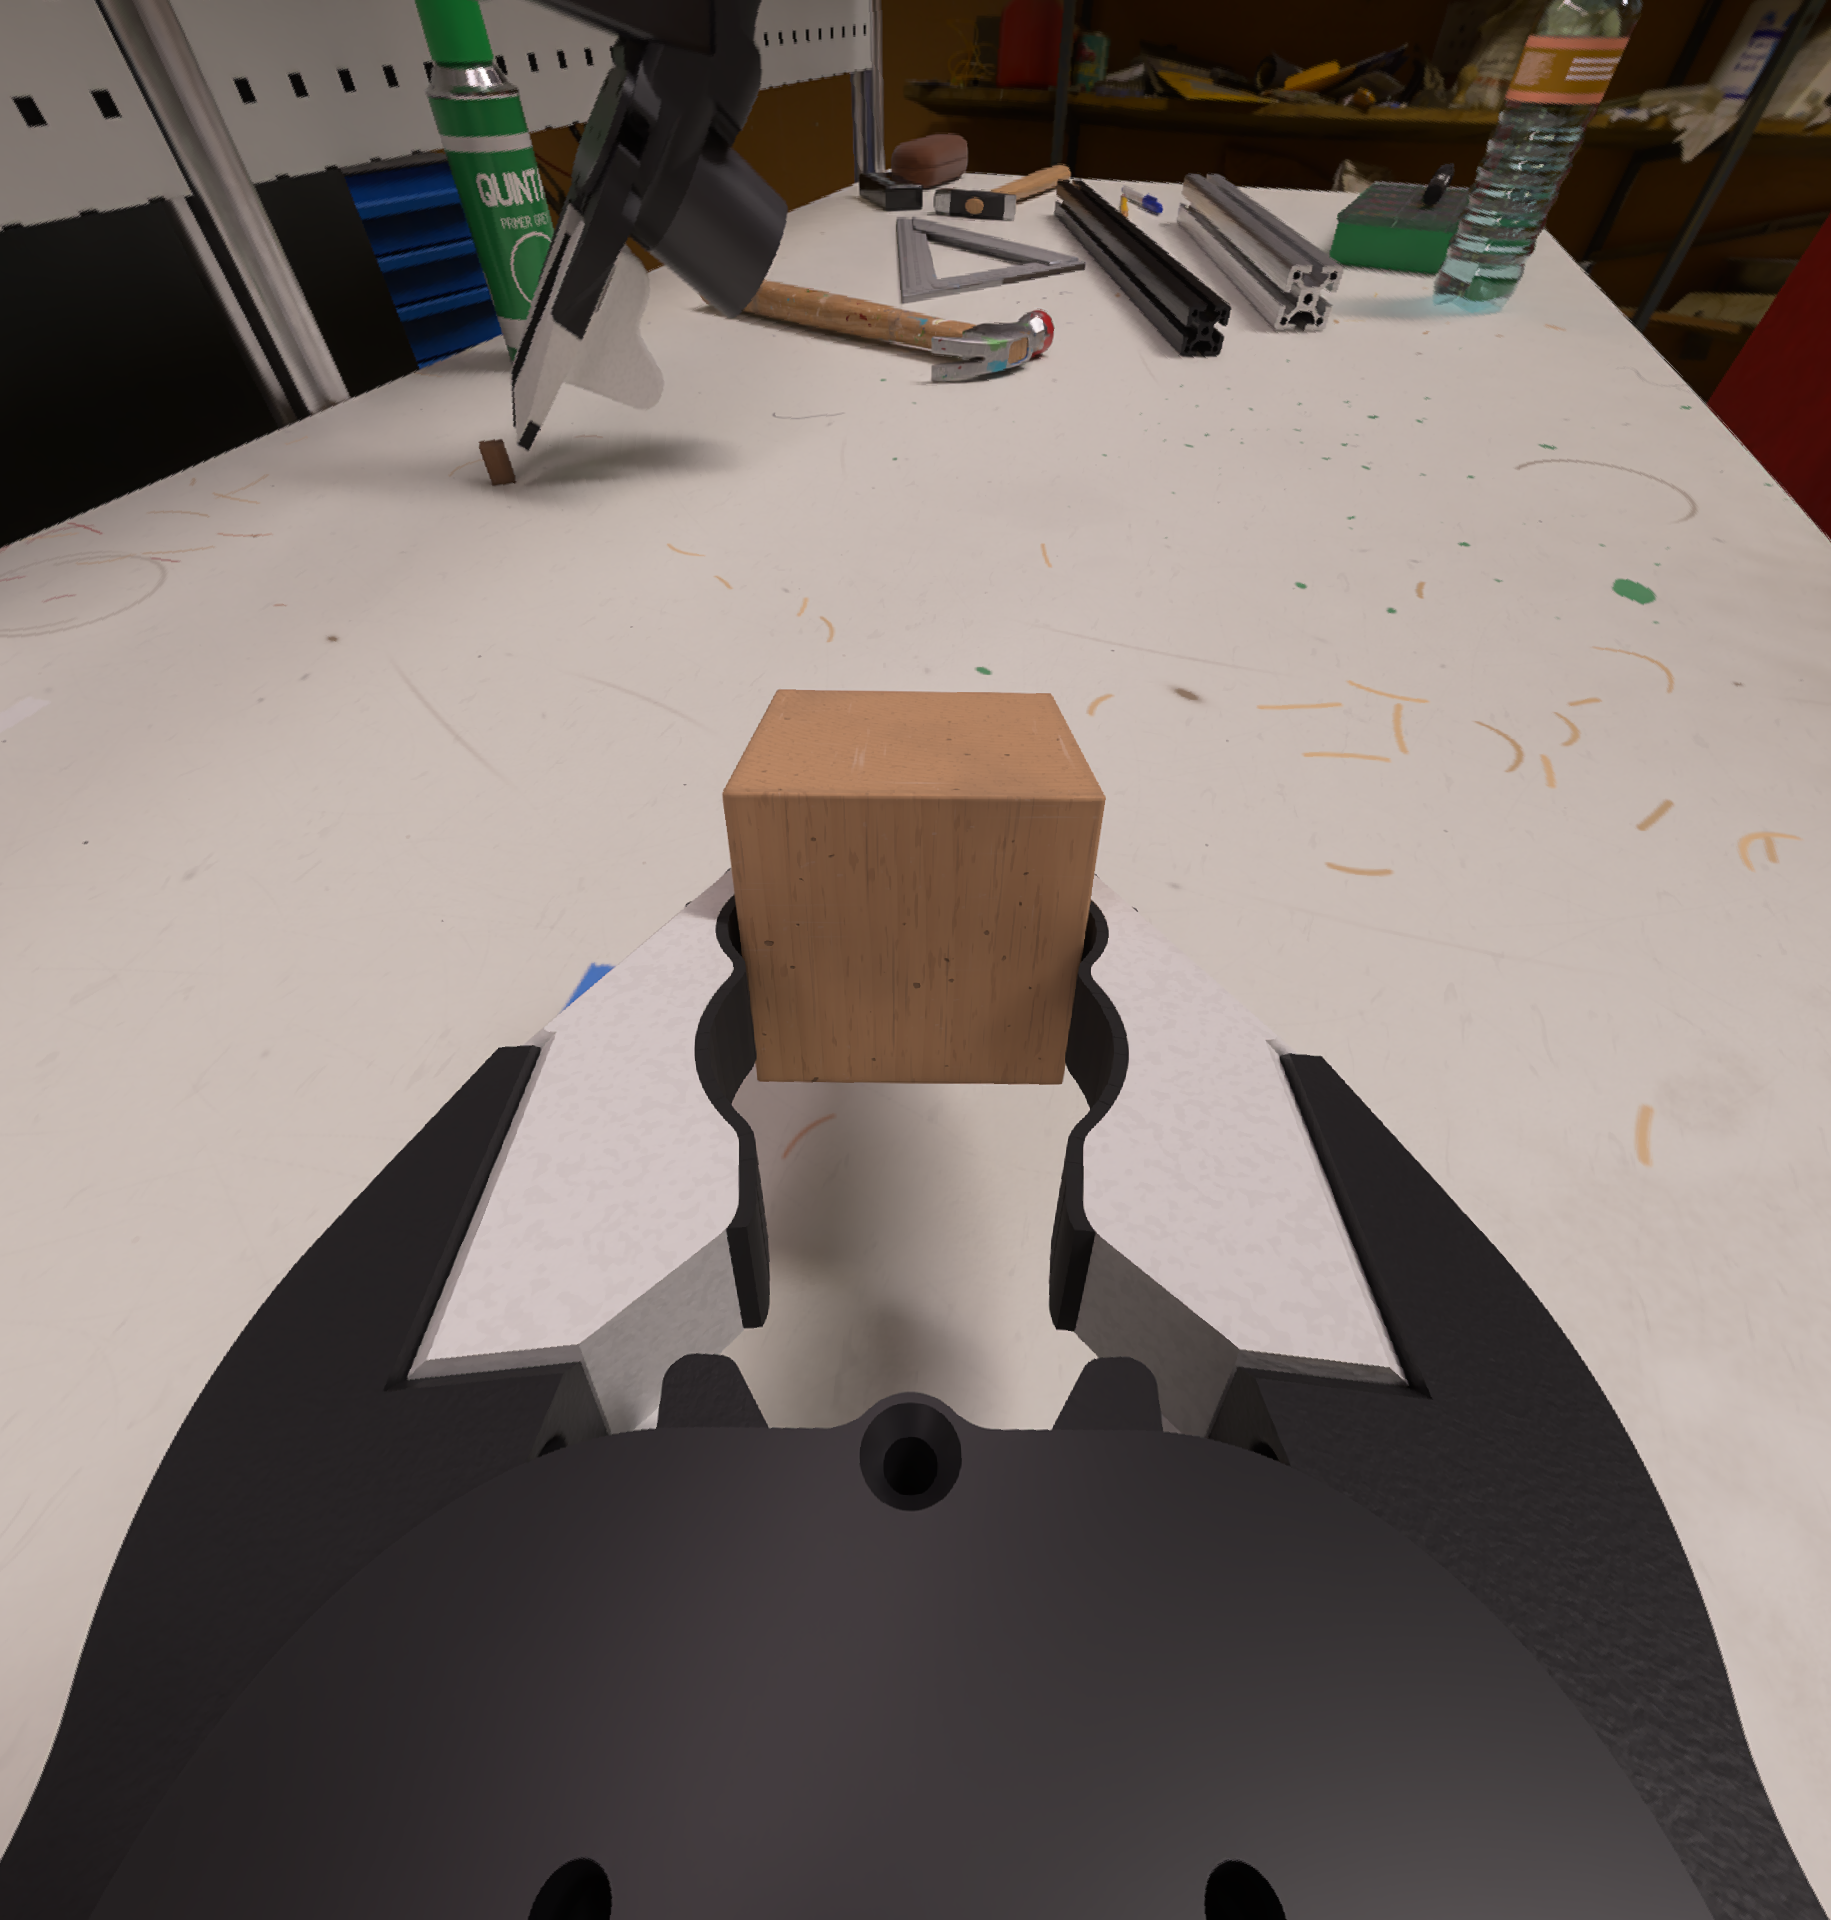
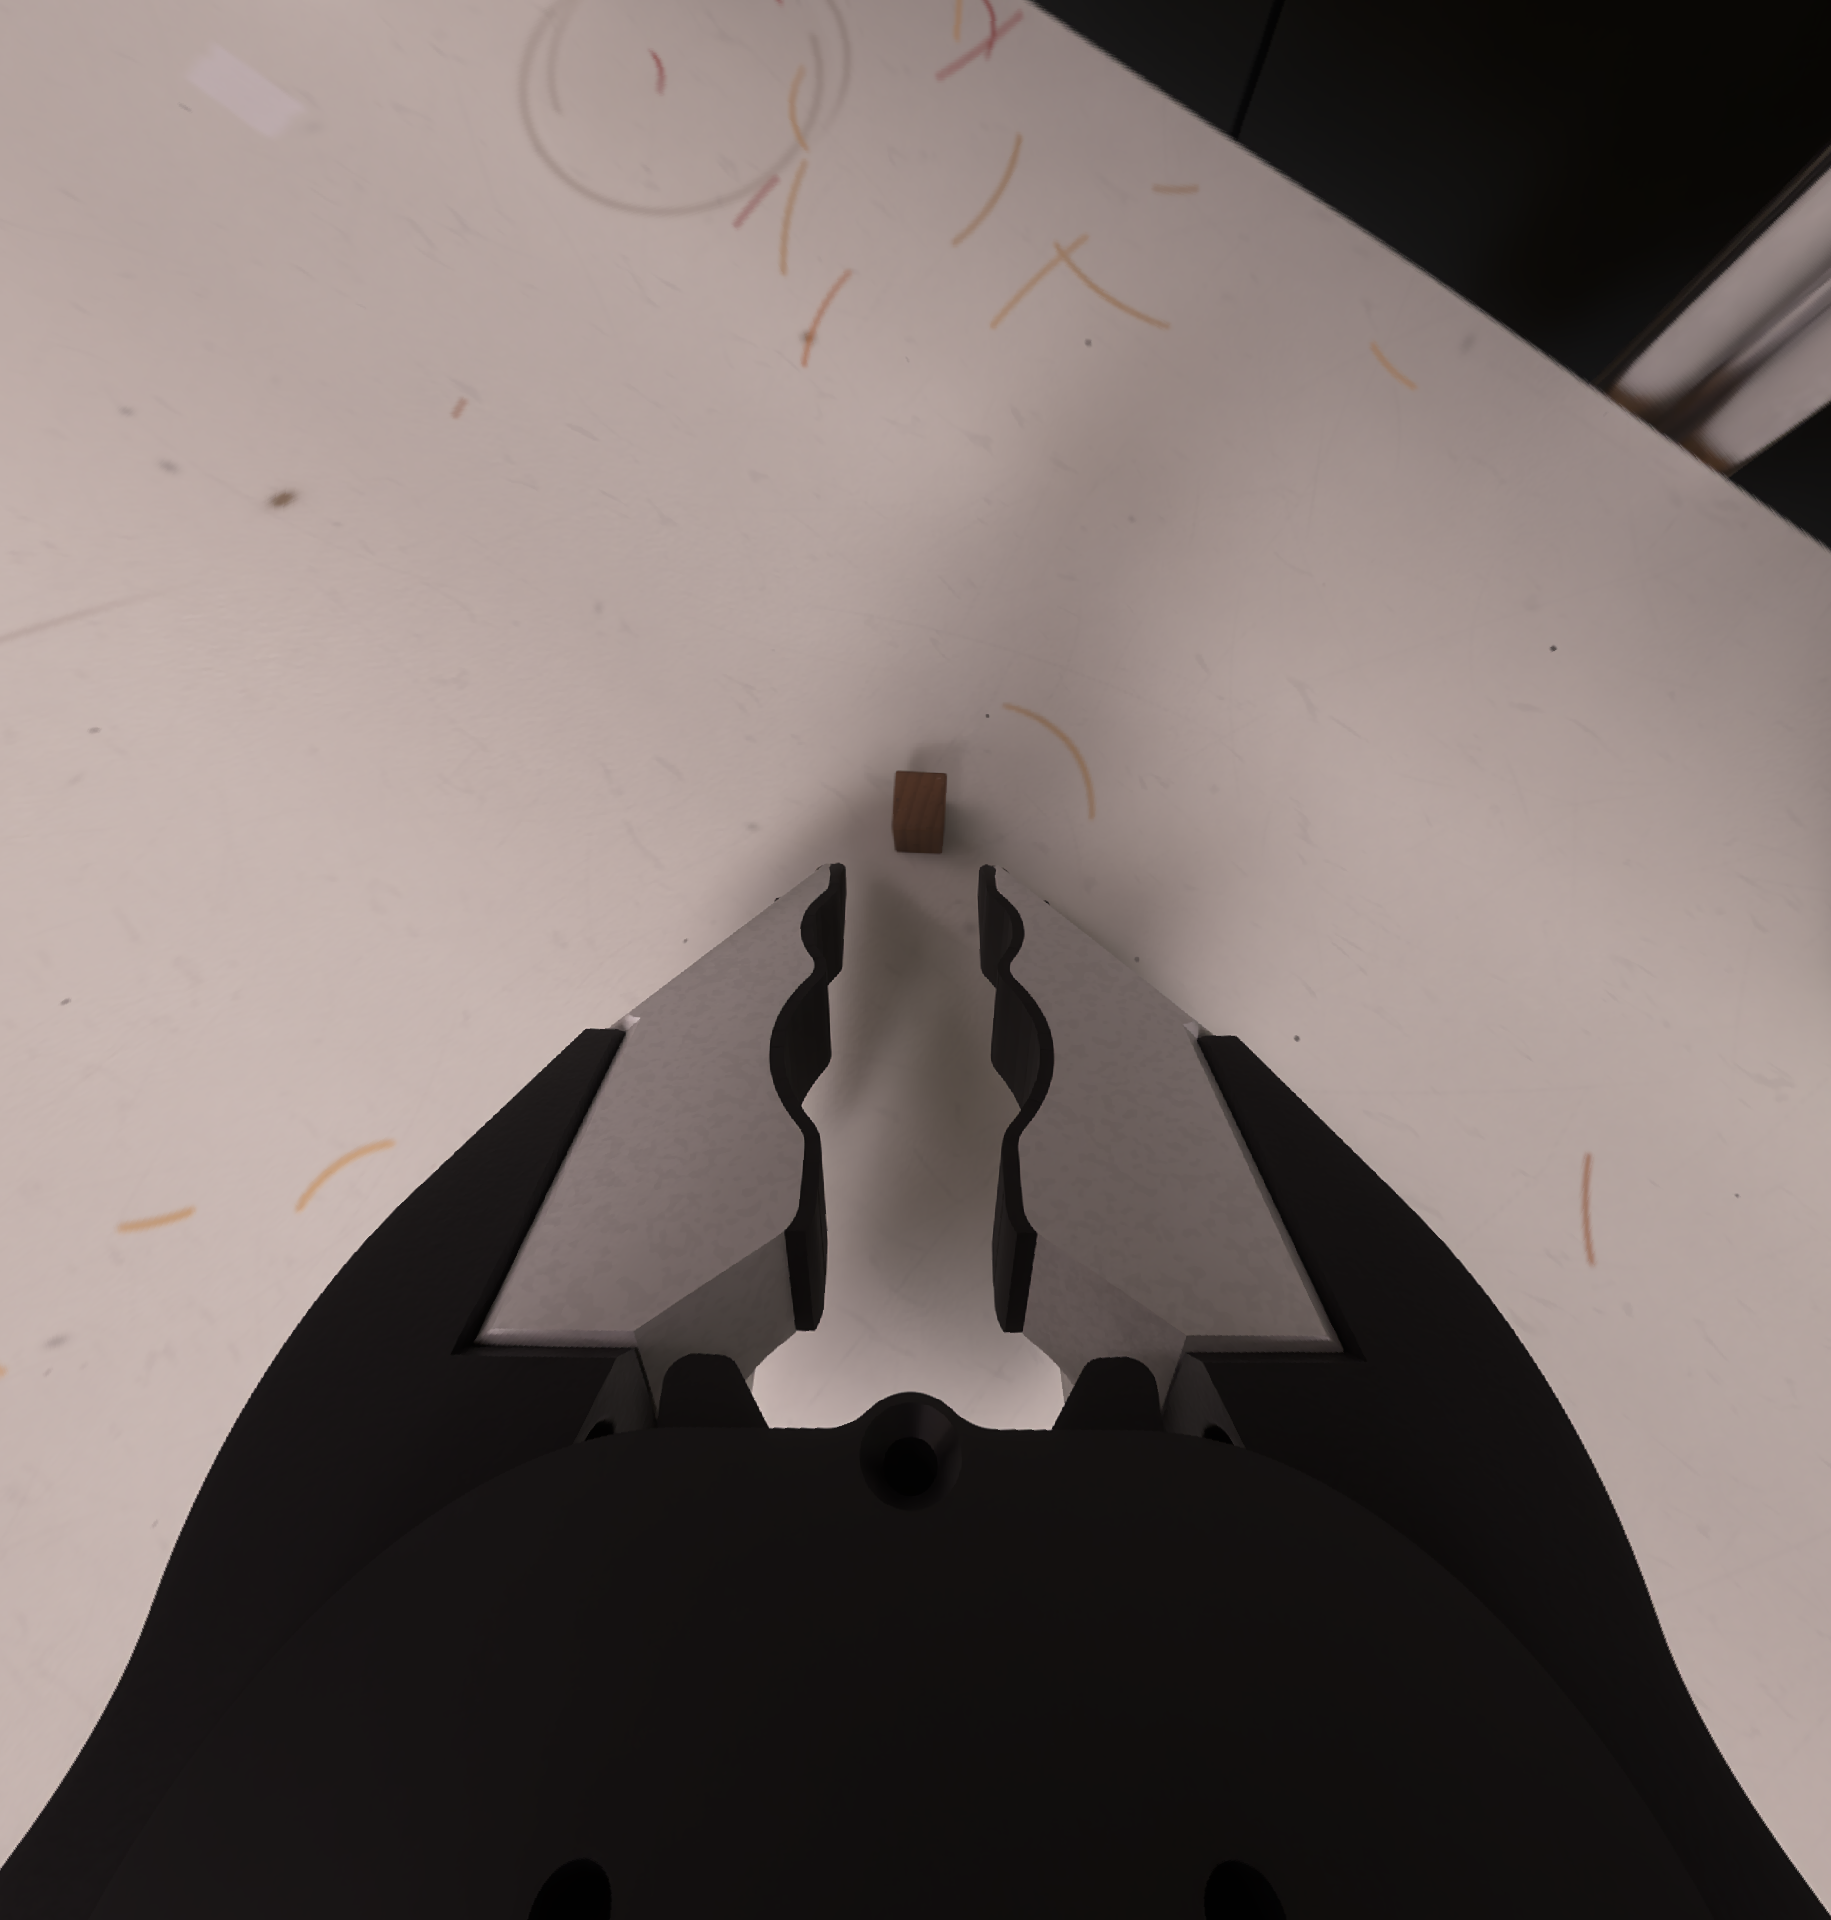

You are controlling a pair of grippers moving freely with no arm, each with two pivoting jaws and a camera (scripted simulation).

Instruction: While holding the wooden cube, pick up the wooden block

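Observation:
My left gripper [image 1: 911,914] is shut on a light wooden cube [image 1: 911,894] and holds it above the white table [image 1: 371,831]. A small dark brown wooden block [image 2: 919,812] stands on the table just beyond the tips of my right gripper [image 2: 911,878], which is open with a narrow gap and empty. In the left wrist view the right gripper [image 1: 529,431] points steeply down at the far left, its tips beside the small block [image 1: 496,462].
A green spray can [image 1: 490,177], a hammer [image 1: 890,327], a metal square [image 1: 968,260], two aluminium profiles [image 1: 1202,260], a green box [image 1: 1394,229] and a water bottle [image 1: 1524,156] stand at the table's far end. The table edge [image 2: 1410,281] runs close behind the block.

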